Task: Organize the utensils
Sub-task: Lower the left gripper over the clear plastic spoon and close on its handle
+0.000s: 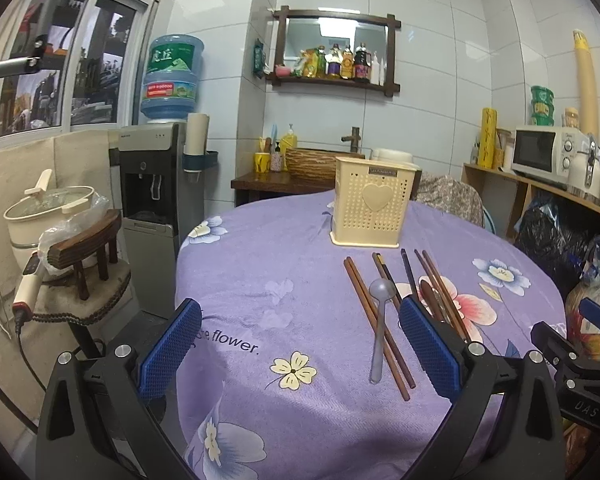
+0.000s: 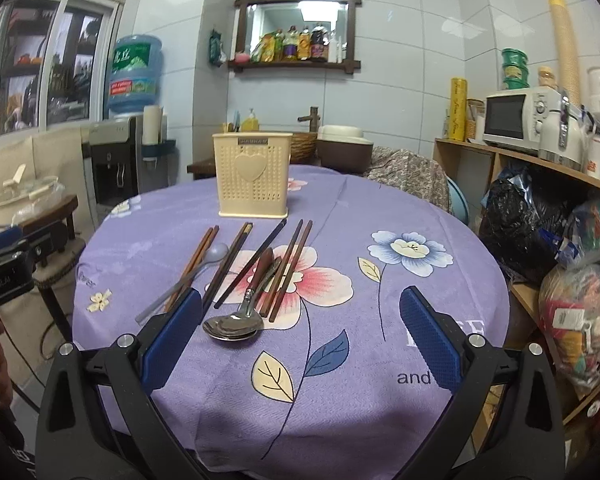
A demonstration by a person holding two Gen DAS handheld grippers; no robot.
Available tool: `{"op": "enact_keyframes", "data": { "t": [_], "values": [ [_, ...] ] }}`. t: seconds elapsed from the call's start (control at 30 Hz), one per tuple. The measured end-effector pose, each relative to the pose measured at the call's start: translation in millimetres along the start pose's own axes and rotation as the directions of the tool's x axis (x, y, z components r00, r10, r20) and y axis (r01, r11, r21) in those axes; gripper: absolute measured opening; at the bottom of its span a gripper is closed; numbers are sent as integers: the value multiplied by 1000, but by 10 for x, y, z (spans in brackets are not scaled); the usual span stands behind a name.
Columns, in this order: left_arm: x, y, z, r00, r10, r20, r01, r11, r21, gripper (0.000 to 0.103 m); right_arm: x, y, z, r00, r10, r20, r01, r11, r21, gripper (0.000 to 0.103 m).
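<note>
A cream perforated utensil holder (image 1: 371, 203) with a heart on its front stands at the far side of the round table; it also shows in the right wrist view (image 2: 253, 174). Several brown and dark chopsticks (image 1: 380, 322) (image 2: 282, 268) lie spread in front of it. A translucent plastic spoon (image 1: 380, 320) (image 2: 188, 276) lies among them. Two stacked metal spoons (image 2: 234, 326) and a brown wooden spoon (image 2: 262, 266) lie in the pile. My left gripper (image 1: 300, 344) is open and empty above the table's near edge. My right gripper (image 2: 300, 336) is open and empty, right of the metal spoons.
The table wears a purple flowered cloth (image 1: 280, 280) (image 2: 380, 300). A water dispenser (image 1: 152, 184) and a stool with a pot (image 1: 60, 240) stand left. A shelf with a microwave (image 2: 520, 116) and bags (image 2: 540, 220) stands right. The other gripper shows at the frame edge (image 1: 580, 352).
</note>
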State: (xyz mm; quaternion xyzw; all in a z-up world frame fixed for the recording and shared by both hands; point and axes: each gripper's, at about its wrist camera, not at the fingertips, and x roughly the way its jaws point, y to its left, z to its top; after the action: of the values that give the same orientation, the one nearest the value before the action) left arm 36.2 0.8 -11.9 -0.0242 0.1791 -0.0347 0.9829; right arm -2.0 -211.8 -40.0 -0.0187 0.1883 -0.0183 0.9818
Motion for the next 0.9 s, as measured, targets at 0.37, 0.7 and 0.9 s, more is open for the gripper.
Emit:
{"op": "enact_keyframes", "data": {
  "t": [0.37,0.7,0.9],
  "values": [
    [673,-56,56,973,-103,-207,125,987,98,95,629,-262,230,993,24,-112,-27,999,-25,98],
    [1088,-271,208,883,-249,-399,297,953,62,60,1019,-343,384,983,30,-182,-22,999,47,98],
    [1182,-520,87,841,-256,-476,342,934,102,38,1054,-338,364,980,46,-194,-35,998,59,96]
  ]
}}
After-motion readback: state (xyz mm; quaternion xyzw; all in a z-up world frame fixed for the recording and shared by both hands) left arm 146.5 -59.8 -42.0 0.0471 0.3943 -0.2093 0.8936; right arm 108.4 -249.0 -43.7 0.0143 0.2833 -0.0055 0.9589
